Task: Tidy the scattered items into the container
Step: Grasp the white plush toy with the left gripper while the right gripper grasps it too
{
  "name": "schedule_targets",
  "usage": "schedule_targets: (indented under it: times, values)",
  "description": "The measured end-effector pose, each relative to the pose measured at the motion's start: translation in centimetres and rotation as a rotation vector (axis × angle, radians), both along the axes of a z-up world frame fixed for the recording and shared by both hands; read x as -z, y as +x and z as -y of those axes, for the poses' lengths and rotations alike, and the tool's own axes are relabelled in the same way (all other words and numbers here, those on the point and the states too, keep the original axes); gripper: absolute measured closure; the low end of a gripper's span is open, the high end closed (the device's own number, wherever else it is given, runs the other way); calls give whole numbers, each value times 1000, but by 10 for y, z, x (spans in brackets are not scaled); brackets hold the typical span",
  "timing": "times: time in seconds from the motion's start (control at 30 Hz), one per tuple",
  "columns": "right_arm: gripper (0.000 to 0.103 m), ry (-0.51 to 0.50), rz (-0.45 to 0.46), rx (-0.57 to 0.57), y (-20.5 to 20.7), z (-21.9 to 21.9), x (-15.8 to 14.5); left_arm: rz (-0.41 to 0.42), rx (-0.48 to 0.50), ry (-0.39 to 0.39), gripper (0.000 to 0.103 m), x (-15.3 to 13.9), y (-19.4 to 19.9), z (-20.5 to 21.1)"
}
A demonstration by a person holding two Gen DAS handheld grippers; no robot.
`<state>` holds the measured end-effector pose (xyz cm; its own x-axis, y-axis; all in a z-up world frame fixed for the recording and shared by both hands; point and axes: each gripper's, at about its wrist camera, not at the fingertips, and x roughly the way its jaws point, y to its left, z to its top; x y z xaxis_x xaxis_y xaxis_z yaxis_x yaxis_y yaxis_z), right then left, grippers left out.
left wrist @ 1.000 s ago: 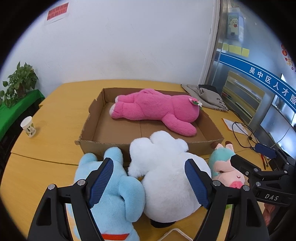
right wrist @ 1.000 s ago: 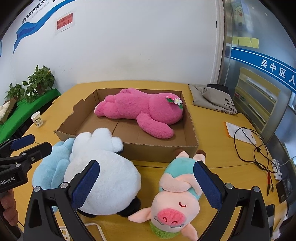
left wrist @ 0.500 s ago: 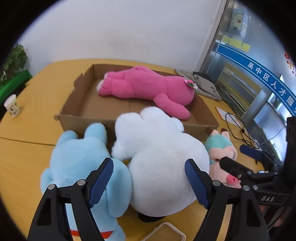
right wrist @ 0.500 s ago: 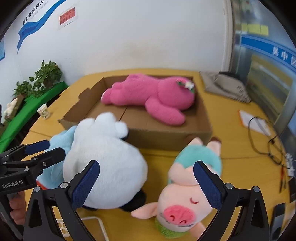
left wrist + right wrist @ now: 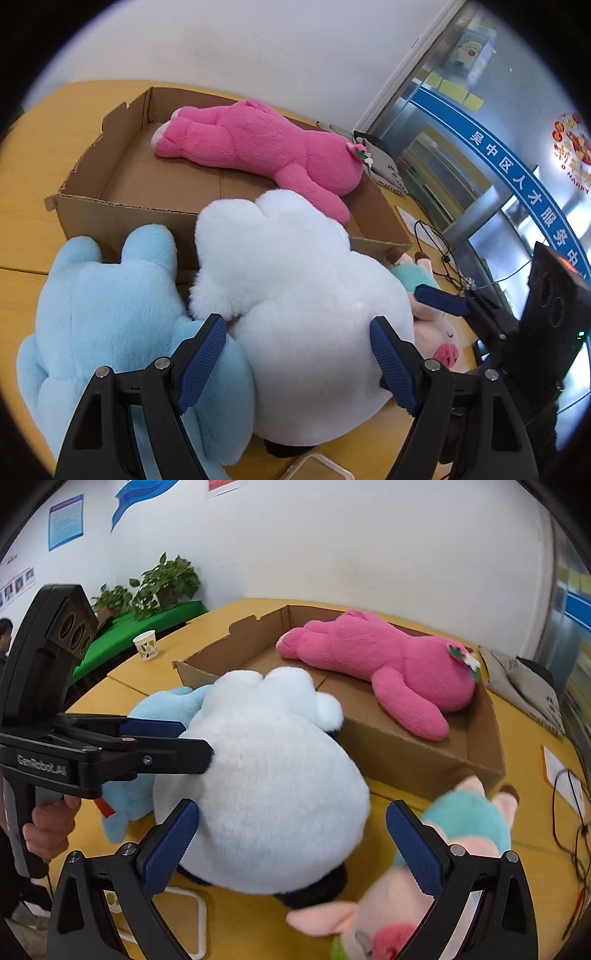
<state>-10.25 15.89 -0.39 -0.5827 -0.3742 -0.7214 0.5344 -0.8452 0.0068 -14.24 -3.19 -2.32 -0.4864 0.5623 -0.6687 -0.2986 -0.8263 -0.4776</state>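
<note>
My left gripper (image 5: pixel 297 354) is spread wide, its blue pads on either side of the round white plush toy (image 5: pixel 295 295), which fills the space just ahead of it; I cannot tell whether the pads press the fur. To that gripper's left, touching the white toy, lies a light blue plush toy (image 5: pixel 110 317). Straight beyond both sits the open cardboard box (image 5: pixel 122 206) with a pink plush bear (image 5: pixel 266 151) lying inside. My right gripper (image 5: pixel 291 845) is also spread wide, holding nothing; the white toy lies ahead-left of it and a pig plush in a teal outfit (image 5: pixel 469 834) is ahead-right, near its right finger. Everything rests on a yellow wooden table (image 5: pixel 524 716).
</note>
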Motion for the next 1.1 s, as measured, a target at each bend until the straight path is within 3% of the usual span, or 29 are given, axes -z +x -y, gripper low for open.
schedule_targets:
  times: [0.23, 0.47, 0.67, 0.87, 1.1]
  values:
    - [0, -114, 180, -54, -29, -1, 26, 88, 80, 36, 23, 18, -19, -6]
    - [3, -83, 133, -61, -14, 11, 32, 126, 118, 29, 20, 23, -17, -16]
    - [20, -139, 102, -37, 6, 6, 26, 117, 125, 59, 35, 12, -7, -15]
    - [26, -166, 44, -17, 21, 9, 4, 2, 117, 10, 41, -33, 8, -14]
    - [26, -234, -132, -7, 25, 13, -70, -234, 138, -55, 42, -135, 7, -7]
